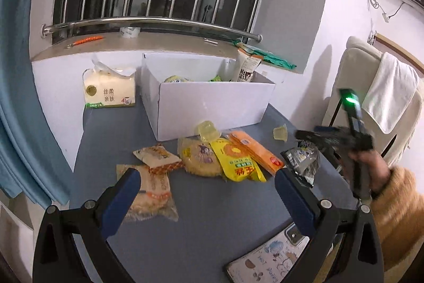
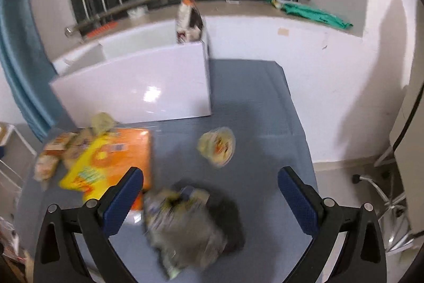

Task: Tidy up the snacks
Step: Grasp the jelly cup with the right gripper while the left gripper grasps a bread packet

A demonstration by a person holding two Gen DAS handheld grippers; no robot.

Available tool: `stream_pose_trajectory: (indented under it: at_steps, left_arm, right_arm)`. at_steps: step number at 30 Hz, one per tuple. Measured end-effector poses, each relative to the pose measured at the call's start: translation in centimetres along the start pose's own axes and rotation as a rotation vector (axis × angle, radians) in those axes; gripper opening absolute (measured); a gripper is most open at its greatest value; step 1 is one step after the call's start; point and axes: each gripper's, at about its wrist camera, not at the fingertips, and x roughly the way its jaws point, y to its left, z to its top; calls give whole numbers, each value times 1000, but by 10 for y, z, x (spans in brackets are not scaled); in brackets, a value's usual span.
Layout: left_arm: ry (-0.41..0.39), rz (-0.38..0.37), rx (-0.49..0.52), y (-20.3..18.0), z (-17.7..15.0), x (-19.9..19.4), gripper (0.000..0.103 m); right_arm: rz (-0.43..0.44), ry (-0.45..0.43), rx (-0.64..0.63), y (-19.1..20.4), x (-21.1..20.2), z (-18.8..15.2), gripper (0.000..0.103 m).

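The grey crinkled snack packet [image 2: 182,227] lies on the blue table [image 2: 259,102] near its front right part, between and just under the wide-spread fingers of the right gripper [image 2: 210,196], which holds nothing. It looks light, soft and slippery, a foil bag that will crumple and slide, so I judge the best hold is across its flat middle or a sealed end seam, squeezed gently so the contents are not crushed. The left gripper [image 1: 206,186] also stands fully open and empty above the front of the table. The left wrist view is sharp and shows what the blurred right view does not: the pile of wrapped cakes, with a yellow packet [image 1: 235,159] and an orange packet [image 1: 254,149] toward the middle of the table, two jelly cups [image 1: 208,130], and snacks already inside the white box [image 1: 212,105] at the back. It also shows the right gripper from outside, hovering over the grey packet. The right wrist view alone shows the packet's full outline and a lidded cup [image 2: 216,145] on bare table beyond it.
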Motion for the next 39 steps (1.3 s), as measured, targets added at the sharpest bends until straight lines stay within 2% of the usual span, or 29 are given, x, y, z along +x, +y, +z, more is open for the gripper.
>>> stream_pose_trajectory:
  at_steps: [7,13,14,15,16,20,27,34,39]
  left_arm:
    - [25,11,-29,8,-14,-2,103]
    - [37,28,-54,17,-20,-1,103]
    - [38,26,-61,19,-20,0,103]
    - [41,22,-68,20,-20,2,103]
    - [43,19,-70,21,-20,3,103]
    - [47,36,-60,22,-21,5,103]
    - [65,59,-69,35,-19,17,103]
    - [153,92,-13,50,-4,61,103]
    - [202,125,-49,61,13,94,103]
  right_arm:
    - [-36,100,-67,2,59,27,103]
    - [-37,156,-87,2,78,30,101]
    - [-41,167,-95,2,80,29,98]
    - [-41,175,-98,2,82,29,79]
    - [-30,194,-107,4,85,28,54]
    - [2,192,-133,5,84,25,50]
    - [73,89,-106,12,33,9,50]
    - [160,-68,-85,25,-47,-10,50]
    - [209,-128,-67,29,-77,-20,50]
